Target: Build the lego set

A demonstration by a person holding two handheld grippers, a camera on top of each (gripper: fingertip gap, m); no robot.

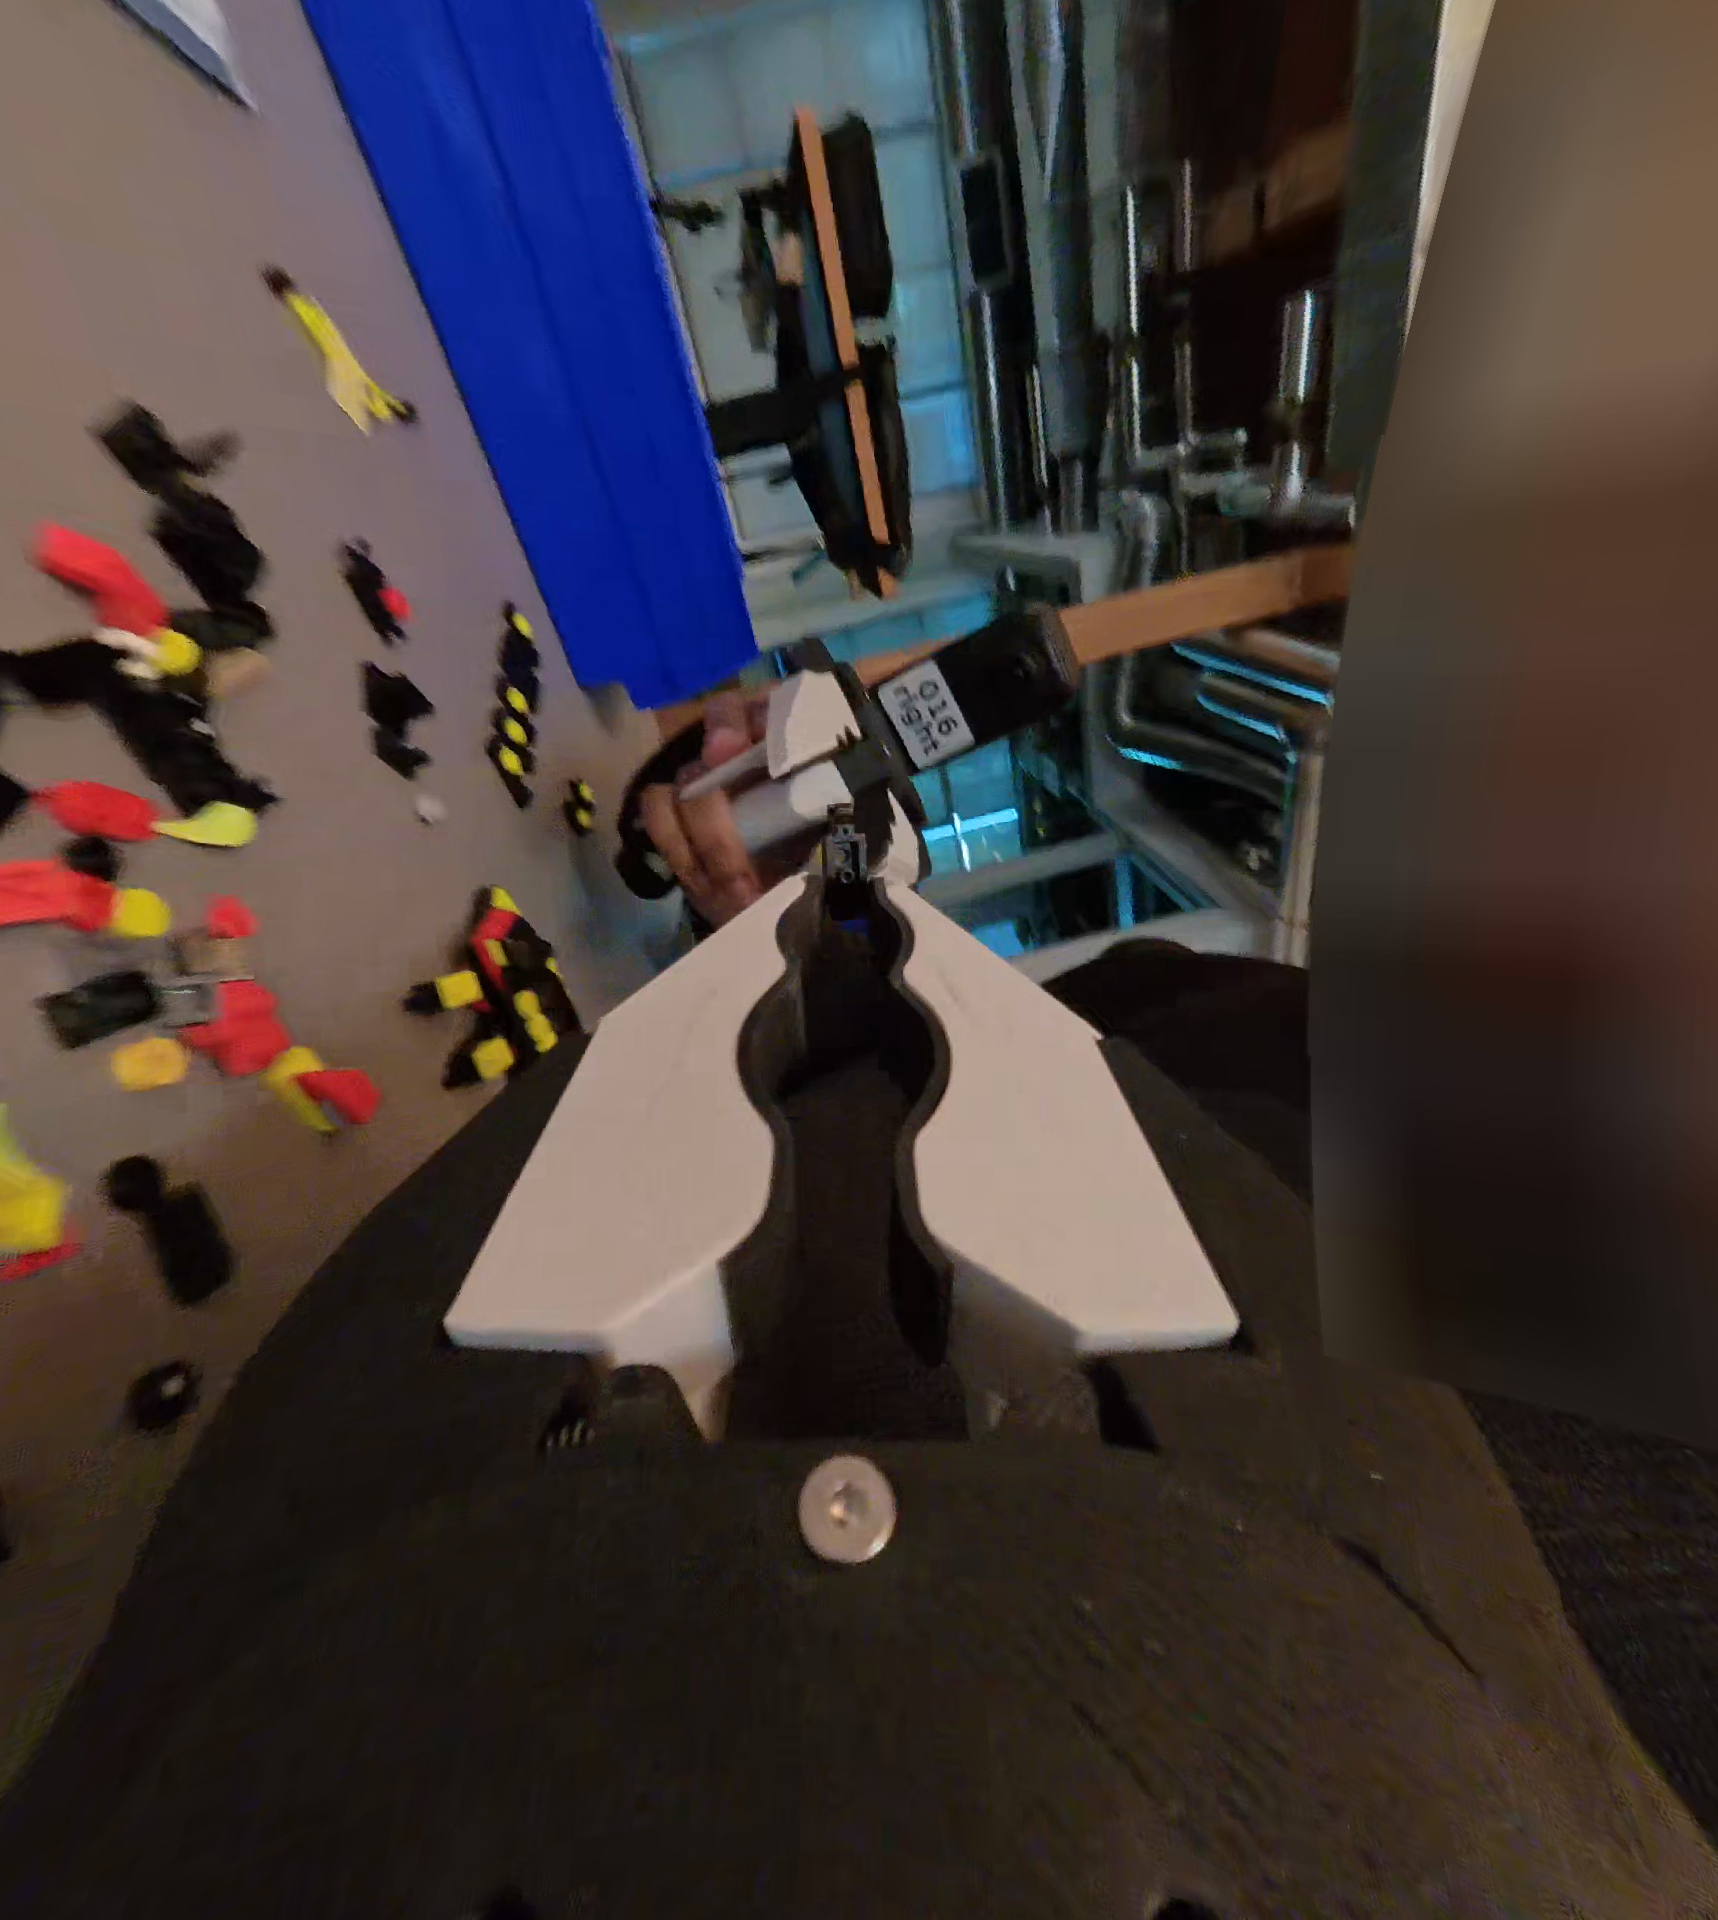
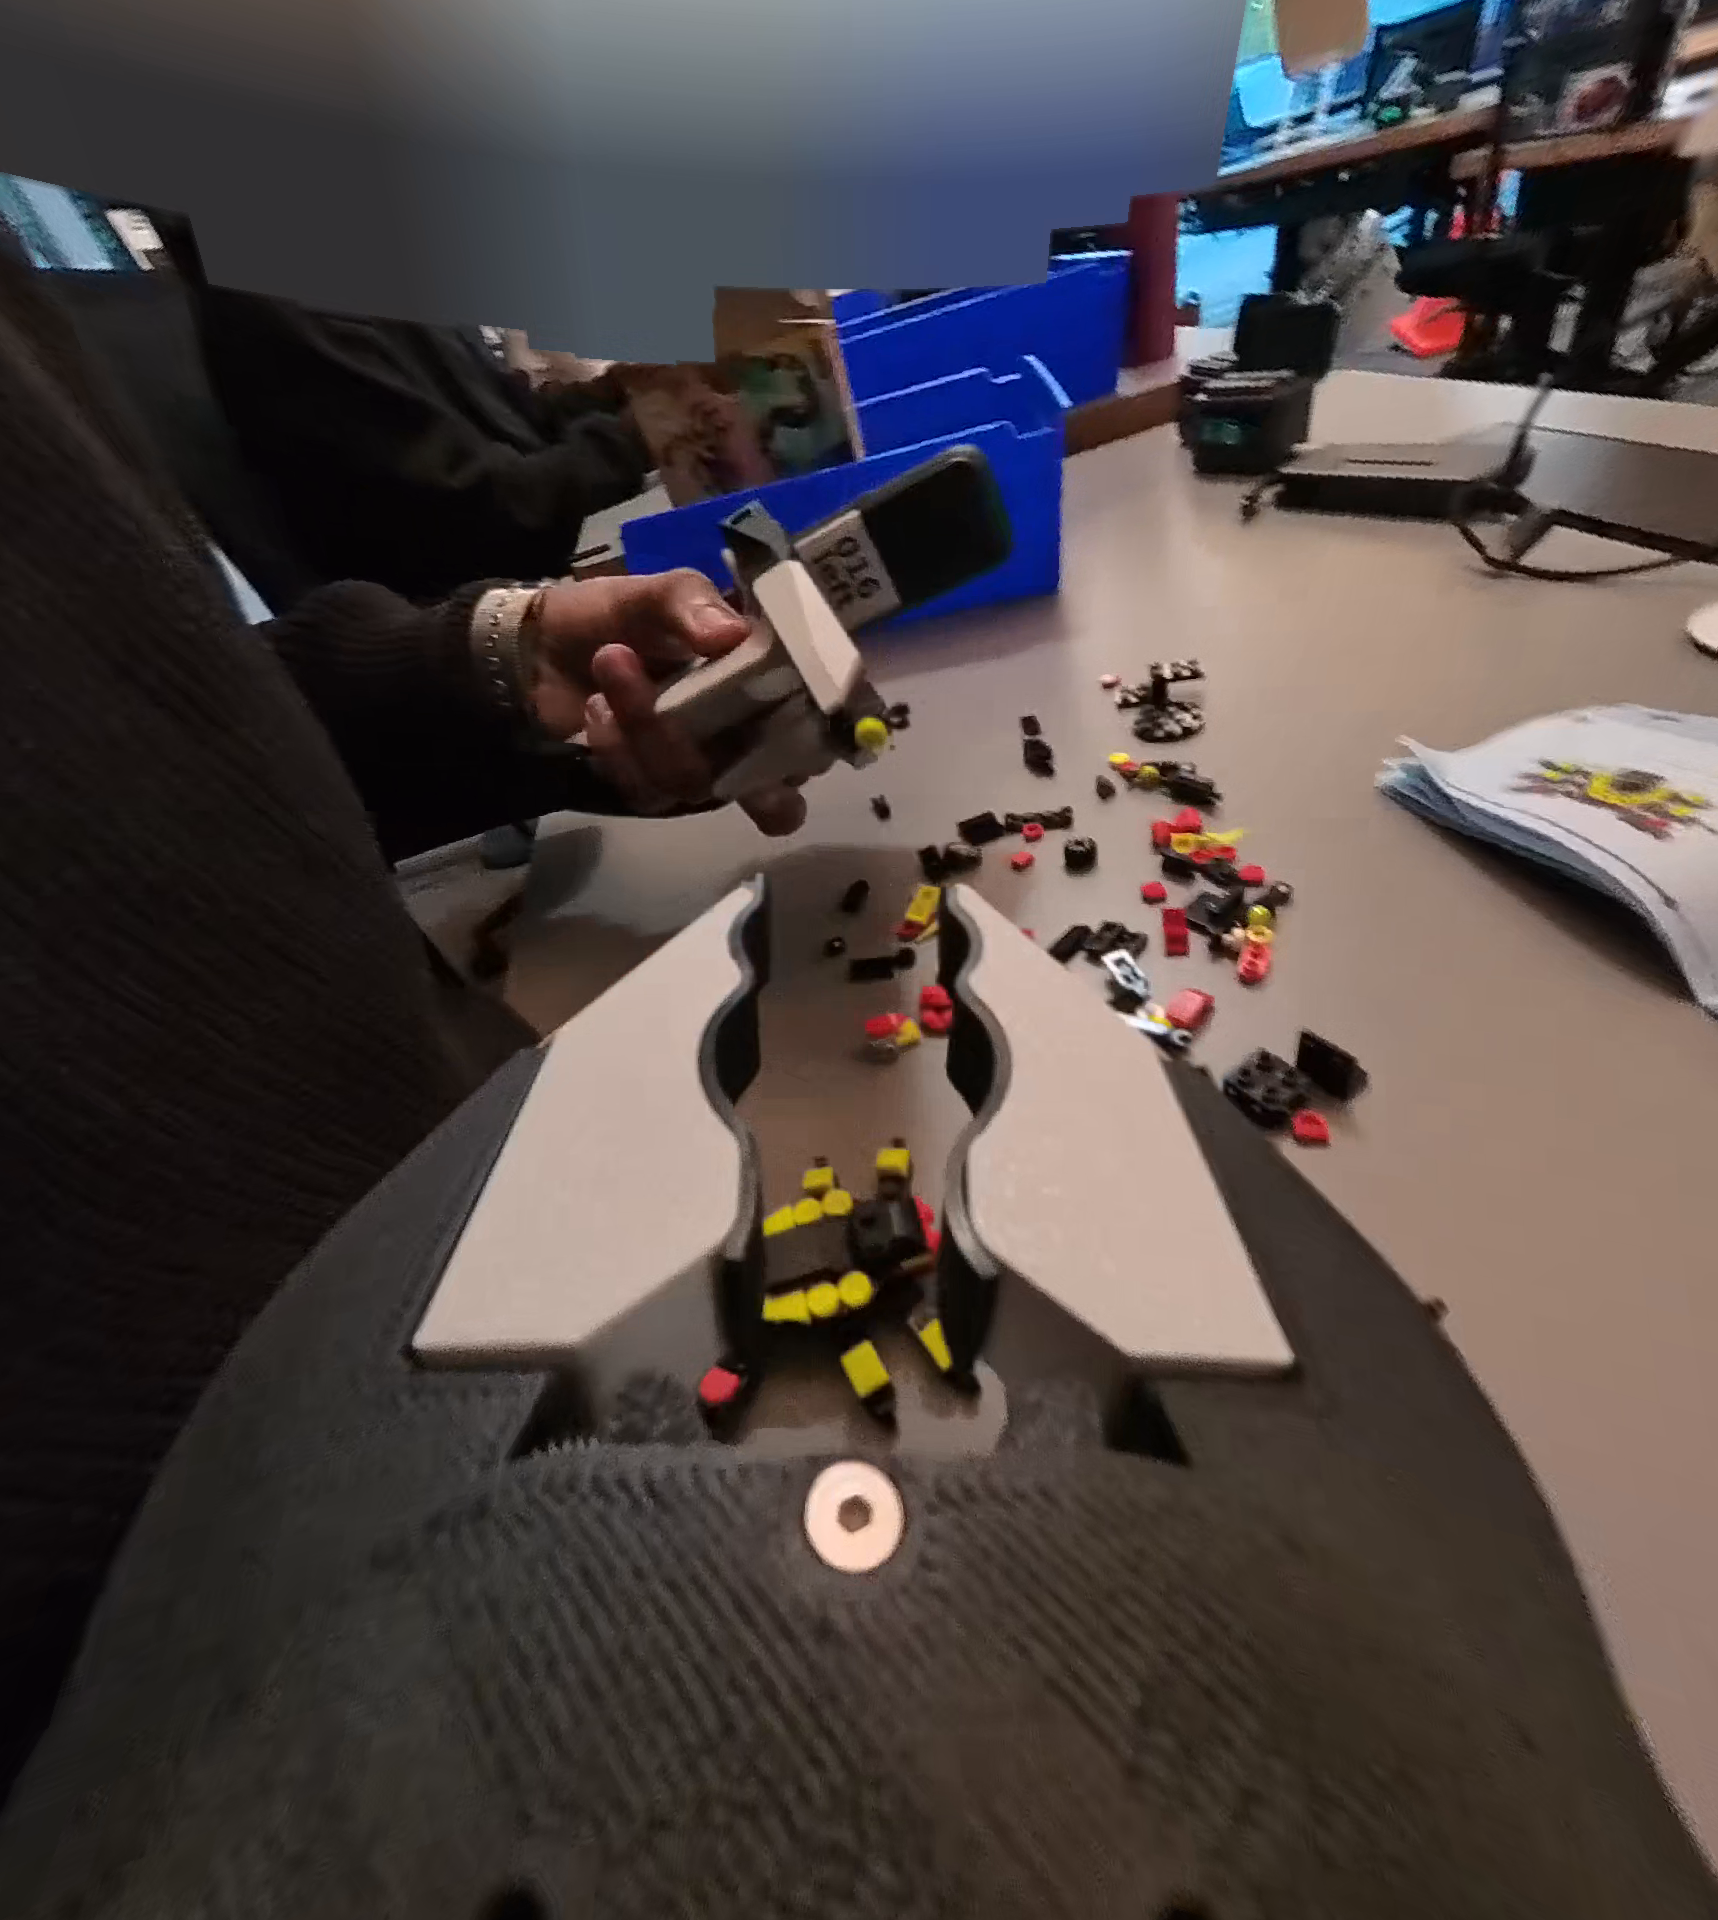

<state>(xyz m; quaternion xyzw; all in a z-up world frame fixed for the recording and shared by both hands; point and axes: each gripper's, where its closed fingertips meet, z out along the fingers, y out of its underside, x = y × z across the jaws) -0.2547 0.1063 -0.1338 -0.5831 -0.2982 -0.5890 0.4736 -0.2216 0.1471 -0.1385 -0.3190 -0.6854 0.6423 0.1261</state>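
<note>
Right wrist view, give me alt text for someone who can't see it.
The right gripper hangs open over a grey table strewn with black, red and yellow lego pieces. Farther off, a hand holds the left gripper, shut on a small yellow piece. An instruction booklet lies to the right.

The left claw and right claw both have smooth, matt pale-grey plastic fingers set in a rough, ridged black plastic body with the layered grain of printed plastic, fixed by a shiny metal screw. The lego pieces are hard, glossy plastic in red, yellow and black, scattered on a smooth, matt grey bench. Beside them lies a paper booklet with a slight sheen, behind stands a smooth blue plastic bin, and the sleeve is ribbed dark cloth.
</note>
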